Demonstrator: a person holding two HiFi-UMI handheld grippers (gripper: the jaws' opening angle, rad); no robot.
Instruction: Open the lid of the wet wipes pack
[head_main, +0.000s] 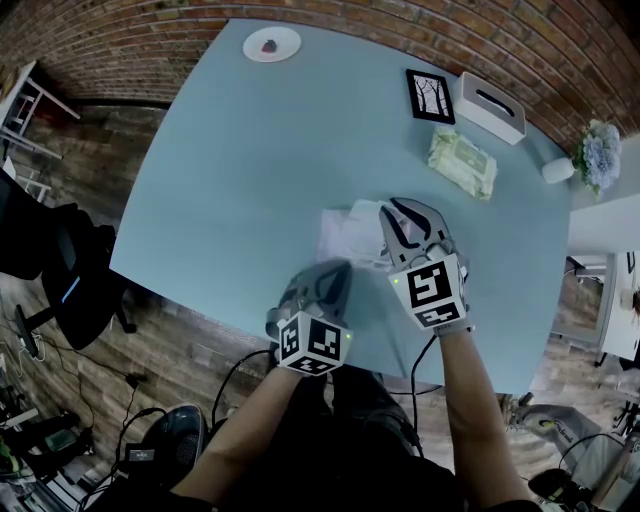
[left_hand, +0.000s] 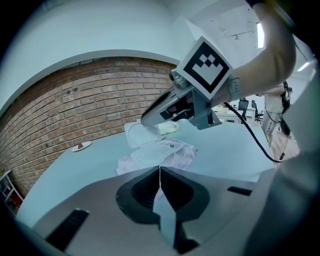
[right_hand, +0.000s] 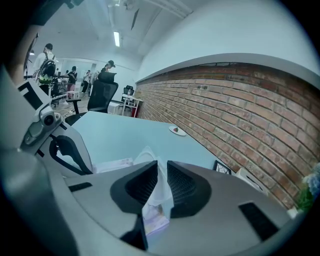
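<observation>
Pale blue table (head_main: 220, 150) fills most of our view from above. The wet wipes pack (left_hand: 165, 156) lies flat on it, near the front edge and right before us. Its lid (left_hand: 136, 134) is tipped up off the top of the pack, a thin white flap standing on edge.

Our right gripper (right_hand: 161, 167) has that lid between its pads, with the jaws set narrow and closed on the plastic. Our left gripper (left_hand: 160, 169) sits low at the near-left edge of the pack with its jaws brought together. We cannot tell whether they pinch the edge of the wrapper.

Well apart from the pack, toward the far right corner, lie a greenish pack (head_main: 462, 161), a white tissue box (head_main: 490, 107) and a small black picture frame (head_main: 430, 96). A white plate (head_main: 271, 44) sits at the far edge. A black office chair (head_main: 60, 270) stands on the floor to the left of the table.
</observation>
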